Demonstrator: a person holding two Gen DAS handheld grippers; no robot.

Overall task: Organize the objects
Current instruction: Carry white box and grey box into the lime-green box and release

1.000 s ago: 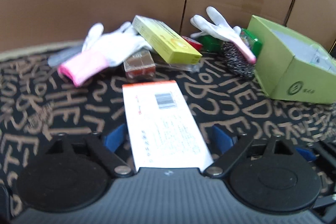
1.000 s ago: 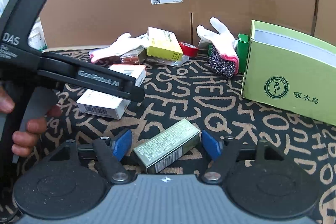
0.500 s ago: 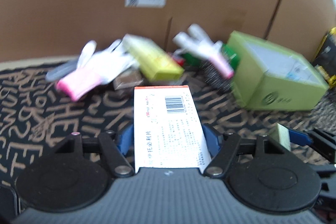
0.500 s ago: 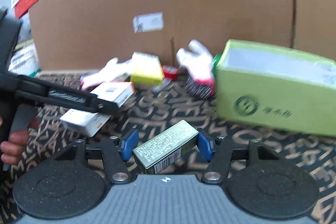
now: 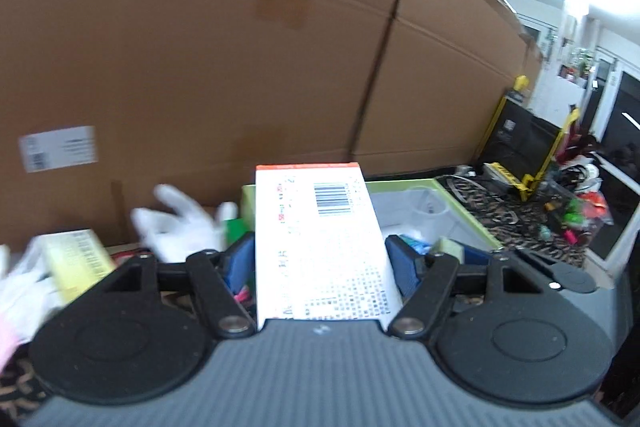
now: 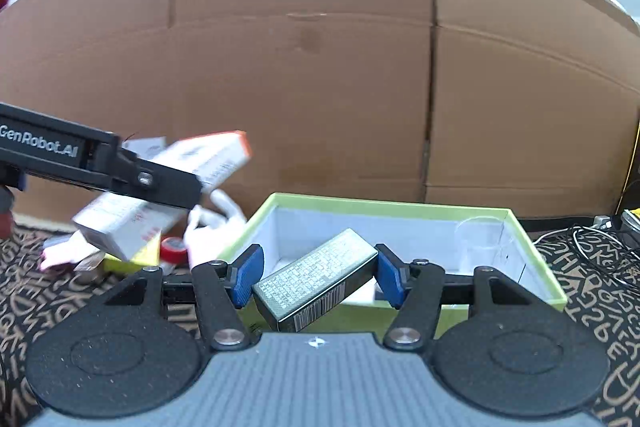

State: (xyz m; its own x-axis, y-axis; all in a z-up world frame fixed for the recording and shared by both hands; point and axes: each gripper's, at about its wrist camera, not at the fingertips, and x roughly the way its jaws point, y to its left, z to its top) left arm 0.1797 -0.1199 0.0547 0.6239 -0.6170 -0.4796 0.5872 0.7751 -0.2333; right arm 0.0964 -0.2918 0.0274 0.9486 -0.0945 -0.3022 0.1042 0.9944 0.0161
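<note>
The left gripper [image 5: 320, 259] clamps a white medicine carton [image 5: 320, 243]; the right gripper [image 6: 318, 275] clamps a grey-green carton [image 6: 316, 285] over the open green box [image 6: 536, 259] — diagonally gripped, it may twist loose and miss.

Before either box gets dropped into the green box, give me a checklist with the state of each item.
1. Left gripper clamped on the white box: ok, both blue pads press its sides; its jaws have just been closing on it.
2. Right gripper clamped on the grey-green box: ok, held slantwise between the pads.
3. Green box open: ok, no lid.
4. Room inside: ok, bare white floor shows.
5. Grey-green box past the near rim: cannot tell.
6. The two grippers apart: ok in the right wrist view, the left one is off to the side.
</note>
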